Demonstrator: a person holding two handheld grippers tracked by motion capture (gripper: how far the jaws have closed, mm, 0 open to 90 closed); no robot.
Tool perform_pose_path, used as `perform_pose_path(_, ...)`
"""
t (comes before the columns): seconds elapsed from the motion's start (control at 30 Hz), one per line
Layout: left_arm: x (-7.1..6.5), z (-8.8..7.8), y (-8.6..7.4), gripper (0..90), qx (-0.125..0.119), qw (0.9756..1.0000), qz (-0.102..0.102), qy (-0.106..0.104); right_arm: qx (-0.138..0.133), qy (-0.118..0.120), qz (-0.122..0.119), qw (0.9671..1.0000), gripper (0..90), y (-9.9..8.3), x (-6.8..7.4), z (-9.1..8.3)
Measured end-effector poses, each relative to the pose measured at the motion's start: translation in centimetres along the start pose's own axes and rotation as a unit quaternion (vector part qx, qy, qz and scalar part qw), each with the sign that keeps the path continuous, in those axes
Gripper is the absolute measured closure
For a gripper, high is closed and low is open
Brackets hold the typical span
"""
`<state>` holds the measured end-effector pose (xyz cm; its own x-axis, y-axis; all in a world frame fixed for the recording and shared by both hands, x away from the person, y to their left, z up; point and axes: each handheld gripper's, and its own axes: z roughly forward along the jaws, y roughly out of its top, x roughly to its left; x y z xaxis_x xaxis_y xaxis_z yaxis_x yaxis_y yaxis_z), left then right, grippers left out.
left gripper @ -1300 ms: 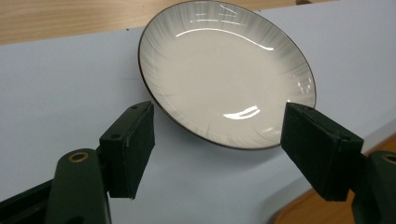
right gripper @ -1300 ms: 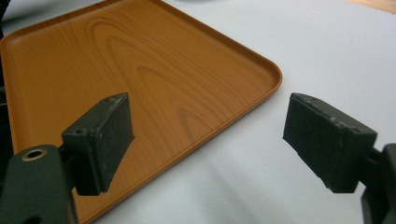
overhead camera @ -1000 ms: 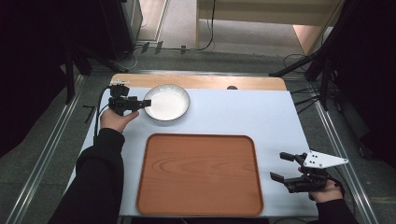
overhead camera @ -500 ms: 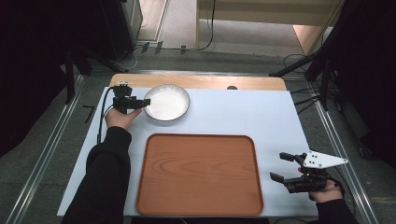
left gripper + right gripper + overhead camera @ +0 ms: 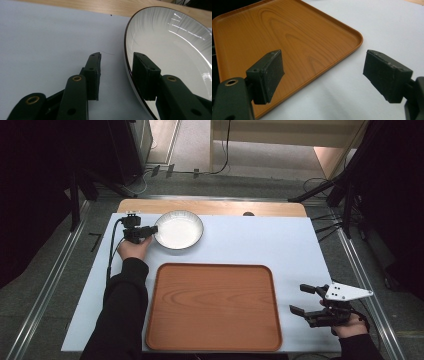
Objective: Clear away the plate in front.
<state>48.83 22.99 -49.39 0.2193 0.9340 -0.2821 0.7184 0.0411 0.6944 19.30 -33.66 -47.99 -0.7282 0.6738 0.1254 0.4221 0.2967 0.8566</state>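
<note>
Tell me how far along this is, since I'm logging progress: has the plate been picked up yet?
Not yet. The left hand-held gripper has its jaws straddling the white plate's rim, one inside and one outside, with a gap on both sides. The plate sits on the table behind the wooden tray, which holds nothing. The right hand-held gripper waits open beside the tray. Closing and lifting remain.

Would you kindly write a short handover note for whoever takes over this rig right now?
Left claw: open, its jaws straddle the near-left rim of the white plate, one jaw over the plate's inside, the other outside over the table; not closed on it.
Right claw: open, holds nothing, beside the right edge of the wooden tray.
Things: the plate sits on the light blue table cover, behind the tray, apart from it. The tray has nothing on it.
Done: left claw lined up on the plate's rim.
Left: close on the rim and lift; likely the plate goes onto the tray.
</note>
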Motion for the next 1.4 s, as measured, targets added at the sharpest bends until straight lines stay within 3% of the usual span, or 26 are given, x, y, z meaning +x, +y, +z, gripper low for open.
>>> perform_pose_path(0.23, -0.7, 0.9, -0.4, 72.7, -0.005, 0.9997, -0.010, -0.023, 0.003, -0.001, -0.001, 1.0000, 17.2, 0.0, 0.0, 0.0)
perform_pose_path(0.33, -0.9, 1.3, -0.6, 73.7, -0.011, 0.9994, -0.013, -0.029, 0.001, -0.001, 0.000, 1.0000, 17.2, 0.0, 0.0, 0.0)
perform_pose_path(0.5, -0.4, 1.6, -0.8, 76.0, -0.020, 0.9971, -0.053, -0.050, 0.000, 0.000, 0.000, 1.0000, 17.2, 0.0, 0.0, 0.0)
perform_pose_path(0.57, 0.1, 1.7, -0.9, 78.6, -0.026, 0.9933, -0.091, -0.067, -0.001, 0.001, 0.000, 1.0000, 17.2, 0.0, 0.0, 0.0)
perform_pose_path(0.63, 0.2, 1.6, -1.0, 81.0, -0.027, 0.9922, -0.100, -0.070, 0.000, 0.001, 0.000, 1.0000, 17.2, 0.0, 0.0, 0.0)
perform_pose_path(0.7, 0.0, 1.5, -0.9, 81.1, -0.026, 0.9934, -0.094, -0.061, 0.000, 0.001, 0.000, 1.0000, 17.2, 0.0, 0.0, 0.0)
perform_pose_path(0.83, 0.5, 1.4, -1.1, 83.8, -0.027, 0.9880, -0.129, -0.080, 0.001, 0.000, -0.001, 1.0000, 17.2, 0.0, -0.1, 0.0)
perform_pose_path(0.93, 0.5, 1.3, -1.0, 84.3, -0.025, 0.9865, -0.140, -0.082, 0.001, 0.000, -0.001, 1.0000, 17.2, 0.0, -0.1, 0.0)
perform_pose_path(1.03, 0.3, 1.1, -0.8, 85.3, -0.038, 0.9808, -0.164, -0.099, 0.002, 0.000, -0.002, 1.0000, 17.2, 0.0, -0.1, 0.0)
perform_pose_path(1.1, 0.2, 1.0, -0.6, 85.5, -0.038, 0.9811, -0.162, -0.099, 0.002, 0.000, -0.002, 1.0000, 17.2, 0.0, -0.1, 0.0)
perform_pose_path(1.4, 0.8, -0.2, -0.2, 84.1, -0.025, 0.9716, -0.195, -0.132, -0.003, 0.001, 0.001, 1.0000, 17.3, 0.0, 0.0, 0.0)
